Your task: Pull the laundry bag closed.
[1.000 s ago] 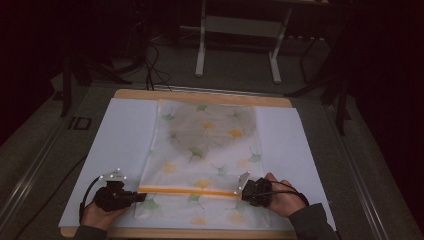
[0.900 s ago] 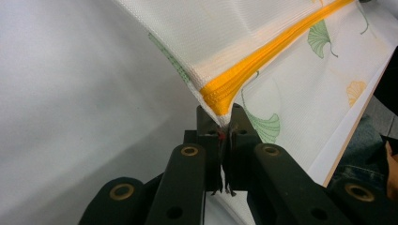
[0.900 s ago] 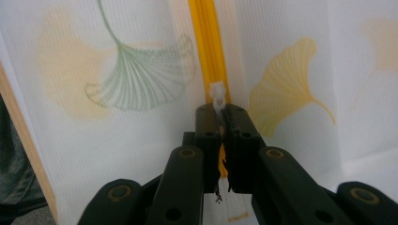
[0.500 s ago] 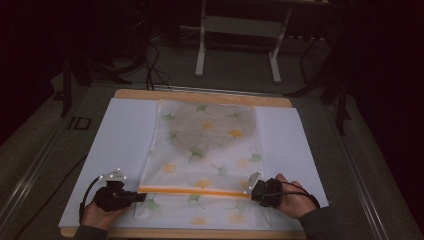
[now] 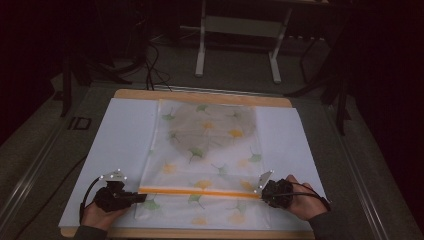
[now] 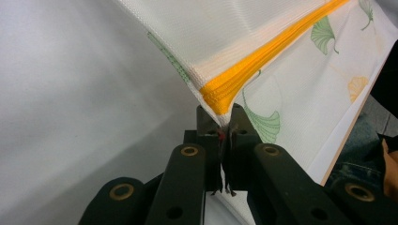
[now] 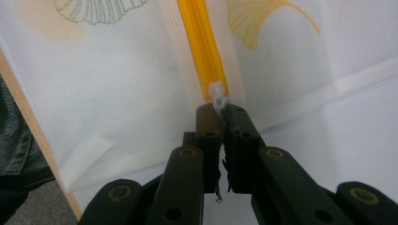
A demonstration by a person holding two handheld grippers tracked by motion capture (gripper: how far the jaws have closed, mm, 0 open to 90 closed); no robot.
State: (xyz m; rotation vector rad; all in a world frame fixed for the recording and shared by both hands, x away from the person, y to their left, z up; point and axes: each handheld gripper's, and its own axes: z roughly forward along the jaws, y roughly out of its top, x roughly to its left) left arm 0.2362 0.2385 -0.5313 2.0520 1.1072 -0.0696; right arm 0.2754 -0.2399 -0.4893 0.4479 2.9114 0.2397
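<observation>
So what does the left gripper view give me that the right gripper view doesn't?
Left gripper view: the left gripper shut on the mesh bag's corner, at the closed end of the orange zipper. Right gripper view: the right gripper shut on the white zipper pull. Both: leaf-printed mesh, orange zipper, the table's wooden edge.

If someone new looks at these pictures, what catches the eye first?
First, the bright orange zipper running across the near part of the leaf-printed mesh bag, which lies on the white sheet. Then the left claw shut on the zipper's end, and the right claw shut on the white zipper pull.
</observation>
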